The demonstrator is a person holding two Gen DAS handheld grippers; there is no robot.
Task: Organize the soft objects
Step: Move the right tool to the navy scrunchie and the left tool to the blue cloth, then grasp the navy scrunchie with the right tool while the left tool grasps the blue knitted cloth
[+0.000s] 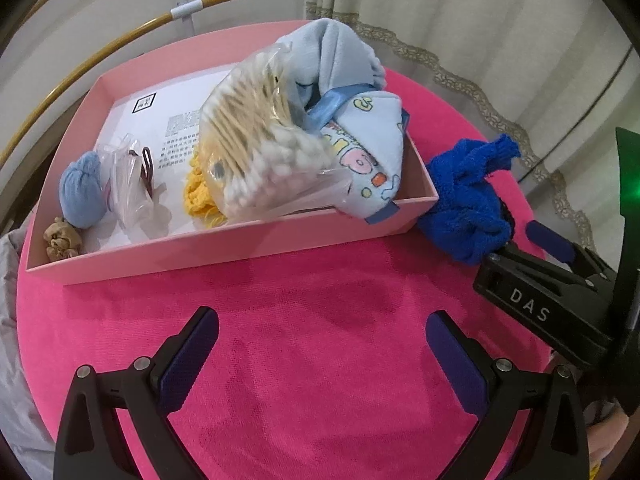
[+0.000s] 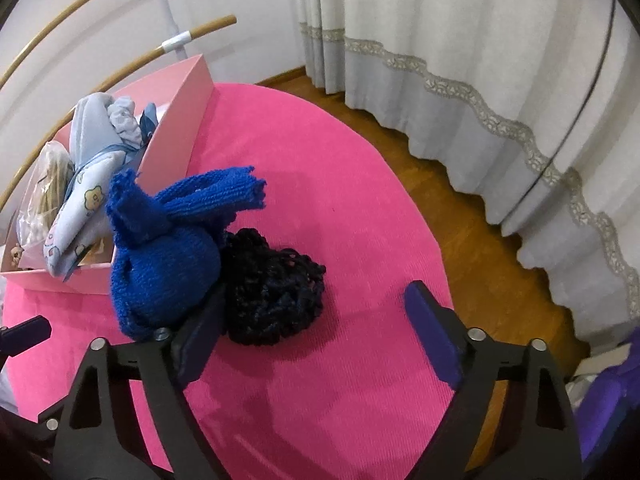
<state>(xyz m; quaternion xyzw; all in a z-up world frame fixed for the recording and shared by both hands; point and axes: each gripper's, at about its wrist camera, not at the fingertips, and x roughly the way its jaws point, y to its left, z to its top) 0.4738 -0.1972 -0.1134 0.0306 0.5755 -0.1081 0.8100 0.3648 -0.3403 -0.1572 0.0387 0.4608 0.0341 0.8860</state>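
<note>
A pink box (image 1: 224, 254) stands on a round pink table and holds a light blue printed cloth (image 1: 360, 148), a bag of cotton swabs (image 1: 260, 140), a yellow knit piece (image 1: 198, 196), a rolled light blue sock (image 1: 80, 190) and a small beige toy (image 1: 62, 238). A blue knit item (image 1: 466, 196) lies by the box's right end, and it also shows in the right wrist view (image 2: 160, 256). A black knit item (image 2: 272, 290) lies beside it. My left gripper (image 1: 322, 334) is open and empty over bare table. My right gripper (image 2: 316, 336) is open, its left finger against the blue and black items.
The pink box also shows in the right wrist view (image 2: 180, 96). A small clear bag (image 1: 134, 188) lies in the box. The table edge (image 2: 420, 216) drops to a wooden floor (image 2: 472, 232) with white curtains (image 2: 460, 60) behind. A curved wooden rail (image 1: 80, 60) runs behind the box.
</note>
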